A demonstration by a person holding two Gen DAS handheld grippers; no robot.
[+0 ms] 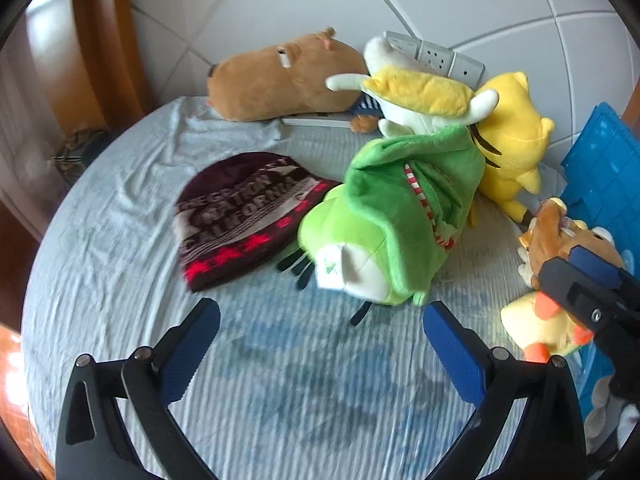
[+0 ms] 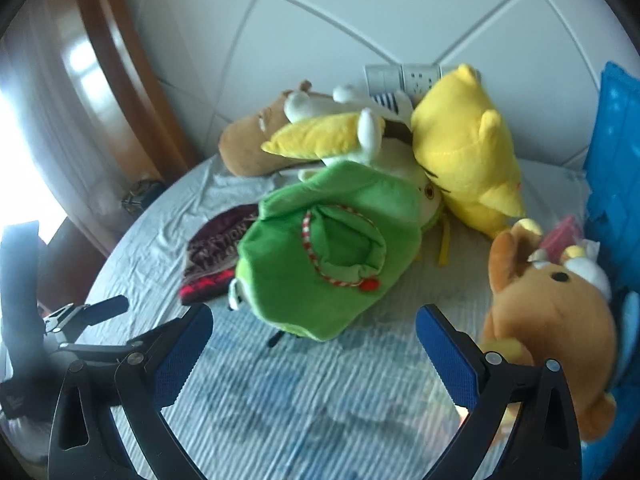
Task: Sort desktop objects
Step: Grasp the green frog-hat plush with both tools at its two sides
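Left gripper [image 1: 320, 350] with blue pads spread wide and empty above a wrinkled pale sheet [image 1: 120, 208]; green plush [image 1: 384, 216] just ahead, dark lettered beanie [image 1: 244, 216] beside it; brown capybara plush [image 1: 280, 80] behind; right gripper [image 1: 588, 284] at the edge

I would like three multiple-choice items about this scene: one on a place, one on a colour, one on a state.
1. Where does the knit hat lie relative to the green plush toy in the left wrist view?
A. left of it
B. on top of it
C. right of it

2. What colour is the crate at the right edge?
A. red
B. blue
C. white

3. How is the left claw?
A. shut on the hat
B. shut on nothing
C. open

Key: 1 A, the hat sits left of the toy; 2 B, its wall is blue; 3 C, nothing lies between its spread fingers.
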